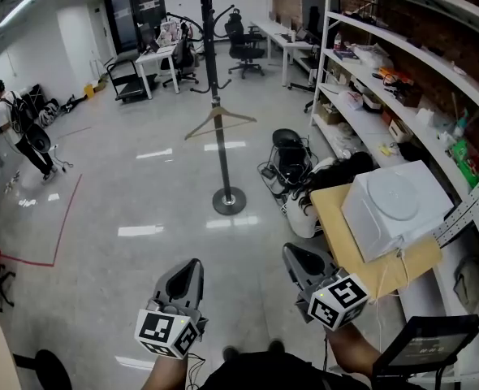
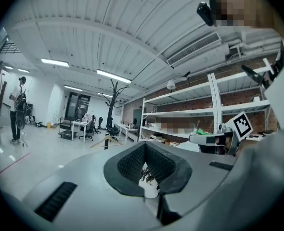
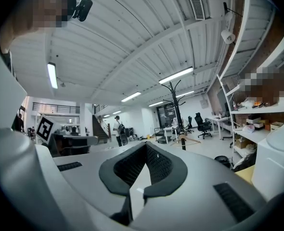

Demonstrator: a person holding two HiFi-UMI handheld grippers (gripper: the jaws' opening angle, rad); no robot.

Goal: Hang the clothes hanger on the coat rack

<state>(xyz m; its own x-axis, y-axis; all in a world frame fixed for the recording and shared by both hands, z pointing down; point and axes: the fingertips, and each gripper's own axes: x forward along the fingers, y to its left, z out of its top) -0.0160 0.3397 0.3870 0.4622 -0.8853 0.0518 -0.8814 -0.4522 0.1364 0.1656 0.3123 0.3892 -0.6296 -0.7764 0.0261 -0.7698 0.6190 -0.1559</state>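
Note:
A black coat rack (image 1: pixel 214 71) stands on the grey floor ahead, on a round base (image 1: pixel 229 200). A wooden clothes hanger (image 1: pixel 220 121) hangs against its pole at mid height. Both grippers are low in the head view, well short of the rack. My left gripper (image 1: pixel 191 268) is shut with nothing in it, and my right gripper (image 1: pixel 295 255) beside it is also shut and empty. The left gripper view has the rack (image 2: pixel 115 105) and hanger (image 2: pixel 105 141) far beyond the closed left gripper (image 2: pixel 145 146). The right gripper view shows the rack (image 3: pixel 176 107) and hanger (image 3: pixel 187 140) past the right gripper (image 3: pixel 146 146).
White shelving (image 1: pixel 402 80) full of items runs along the right wall. A white box (image 1: pixel 394 205) sits on a brown table (image 1: pixel 337 210) near my right gripper. Black bags (image 1: pixel 292 157) lie right of the rack base. A person (image 1: pixel 16 124) stands far left; desks and chairs fill the back.

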